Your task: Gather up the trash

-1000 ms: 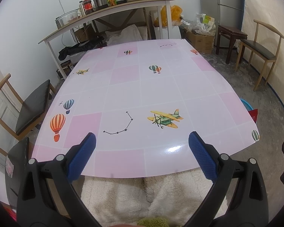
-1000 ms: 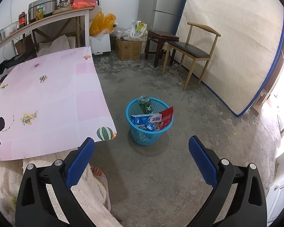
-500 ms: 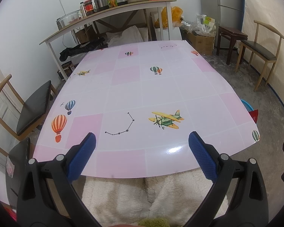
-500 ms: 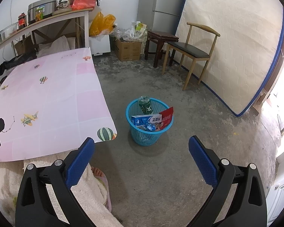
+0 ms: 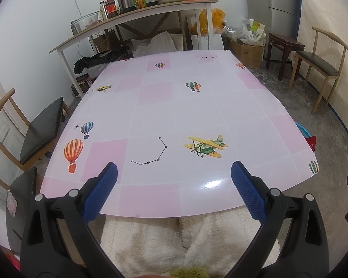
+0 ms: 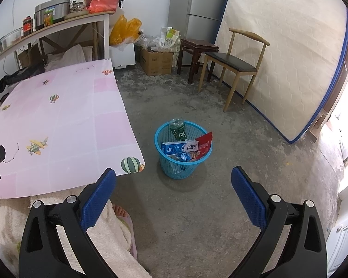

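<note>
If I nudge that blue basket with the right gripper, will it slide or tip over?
The blue basket looks like thin mesh plastic, so probably light; on the rough concrete floor it may catch rather than slide. The green bottle and red packet stick up above its rim, so a high push could tip it. Push low. The right gripper is open and empty.

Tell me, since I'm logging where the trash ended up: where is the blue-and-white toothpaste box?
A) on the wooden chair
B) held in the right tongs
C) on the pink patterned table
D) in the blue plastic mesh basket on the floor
D: the blue-and-white toothpaste box lies across the top of the blue plastic mesh basket on the concrete floor, beside a red packet.
</note>
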A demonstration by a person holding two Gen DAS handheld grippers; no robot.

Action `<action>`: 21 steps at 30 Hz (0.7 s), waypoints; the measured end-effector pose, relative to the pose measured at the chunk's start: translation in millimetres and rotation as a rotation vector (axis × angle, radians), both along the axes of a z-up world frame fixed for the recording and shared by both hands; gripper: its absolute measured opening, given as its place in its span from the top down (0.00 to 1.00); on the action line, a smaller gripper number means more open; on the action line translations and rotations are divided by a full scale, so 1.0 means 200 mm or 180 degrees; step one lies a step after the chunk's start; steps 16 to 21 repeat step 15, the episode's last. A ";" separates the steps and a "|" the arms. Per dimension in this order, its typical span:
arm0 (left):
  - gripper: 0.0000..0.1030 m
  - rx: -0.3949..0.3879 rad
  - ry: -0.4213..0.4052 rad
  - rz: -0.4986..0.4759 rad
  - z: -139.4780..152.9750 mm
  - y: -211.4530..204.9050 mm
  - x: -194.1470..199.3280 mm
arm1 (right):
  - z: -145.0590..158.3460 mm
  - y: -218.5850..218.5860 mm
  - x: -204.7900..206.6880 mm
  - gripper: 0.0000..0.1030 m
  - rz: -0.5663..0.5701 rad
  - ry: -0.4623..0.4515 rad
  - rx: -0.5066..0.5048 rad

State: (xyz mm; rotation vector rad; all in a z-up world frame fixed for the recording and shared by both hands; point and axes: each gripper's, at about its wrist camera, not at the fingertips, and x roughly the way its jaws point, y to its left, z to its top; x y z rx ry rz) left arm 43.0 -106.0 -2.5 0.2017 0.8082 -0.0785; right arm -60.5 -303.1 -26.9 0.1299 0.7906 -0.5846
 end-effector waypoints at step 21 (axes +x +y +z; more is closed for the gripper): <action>0.08 -0.0037 0.0058 0.0013 -0.03 0.01 0.00 | 0.00 0.00 0.01 0.06 0.0000 0.0005 -0.0004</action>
